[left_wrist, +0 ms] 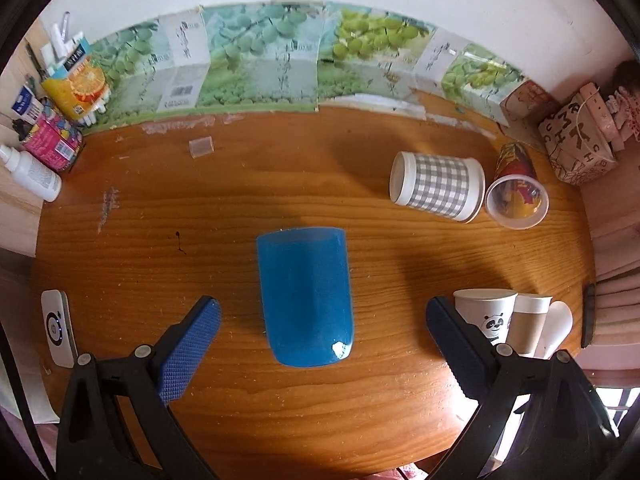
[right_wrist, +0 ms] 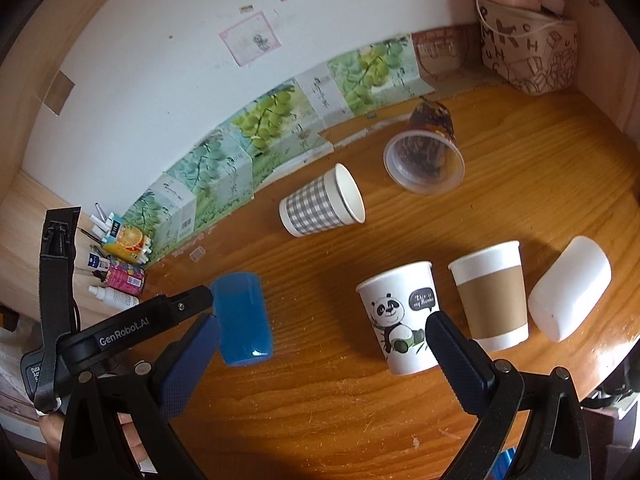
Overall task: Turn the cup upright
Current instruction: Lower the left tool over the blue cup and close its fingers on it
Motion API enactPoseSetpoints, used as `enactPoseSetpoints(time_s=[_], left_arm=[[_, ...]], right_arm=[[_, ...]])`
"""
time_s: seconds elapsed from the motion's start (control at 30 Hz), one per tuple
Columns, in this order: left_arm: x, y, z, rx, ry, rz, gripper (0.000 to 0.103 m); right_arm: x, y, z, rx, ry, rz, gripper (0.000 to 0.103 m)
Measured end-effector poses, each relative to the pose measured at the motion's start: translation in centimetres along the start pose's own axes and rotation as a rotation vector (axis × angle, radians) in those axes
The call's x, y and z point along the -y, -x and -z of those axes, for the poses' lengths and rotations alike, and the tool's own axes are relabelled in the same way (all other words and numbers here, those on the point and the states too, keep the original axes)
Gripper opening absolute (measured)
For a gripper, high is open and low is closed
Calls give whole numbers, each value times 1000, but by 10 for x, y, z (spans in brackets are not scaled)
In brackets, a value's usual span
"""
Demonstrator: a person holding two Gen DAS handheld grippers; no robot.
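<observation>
A blue plastic cup (left_wrist: 306, 296) lies on its side on the wooden table (left_wrist: 240, 208), its closed base toward me. My left gripper (left_wrist: 322, 312) is open, its blue-padded fingers either side of the cup without touching it. In the right wrist view the blue cup (right_wrist: 242, 318) lies at the left with the left gripper's arm beside it. My right gripper (right_wrist: 322, 330) is open and empty, above the table between the blue cup and the panda cup (right_wrist: 400, 316).
A checked cup (left_wrist: 438, 186) and a clear printed cup (left_wrist: 516, 196) lie on their sides at the back right. The panda cup, a brown-sleeved cup (right_wrist: 492, 292) and a white cup (right_wrist: 568, 294) are near the right edge. Cartons line the wall (left_wrist: 260, 64). Bottles stand at the far left (left_wrist: 36, 174).
</observation>
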State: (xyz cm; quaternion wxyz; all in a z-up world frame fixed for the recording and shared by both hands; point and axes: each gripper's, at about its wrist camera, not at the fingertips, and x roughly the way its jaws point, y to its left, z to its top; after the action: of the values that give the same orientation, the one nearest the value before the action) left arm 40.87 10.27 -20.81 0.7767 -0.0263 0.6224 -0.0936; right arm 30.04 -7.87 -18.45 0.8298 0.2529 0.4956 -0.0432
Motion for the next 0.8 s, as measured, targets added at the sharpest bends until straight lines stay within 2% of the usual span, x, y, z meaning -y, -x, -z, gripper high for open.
enactPoseSetpoints(time_s=[0.13, 0.23, 0.5, 0.57, 0.67, 0.7, 0.73, 0.8], left_arm=[[3, -20, -3, -62, -35, -7, 102], [3, -32, -5, -100, -23, -23, 102], [1, -57, -2, -176, -13, -46, 101], [-2, -60, -2, -190, -3, -44, 94], [-4, -65, -4, -208, 7, -57, 93], [-5, -66, -5, -208, 7, -62, 90], [-5, -68, -6, -210, 8, -64, 82], [-6, -70, -9, -222, 12, -60, 77]], right_arm=[[8, -13, 7, -56, -70, 14, 103], [12, -18, 11, -77, -102, 31, 103], [19, -16, 20, -84, -152, 58, 103], [20, -13, 21, -75, -159, 70, 103], [23, -9, 22, -66, -168, 84, 103], [23, -8, 23, -62, -172, 87, 103], [24, -6, 24, -58, -177, 90, 103], [26, -2, 26, -49, -185, 97, 103]])
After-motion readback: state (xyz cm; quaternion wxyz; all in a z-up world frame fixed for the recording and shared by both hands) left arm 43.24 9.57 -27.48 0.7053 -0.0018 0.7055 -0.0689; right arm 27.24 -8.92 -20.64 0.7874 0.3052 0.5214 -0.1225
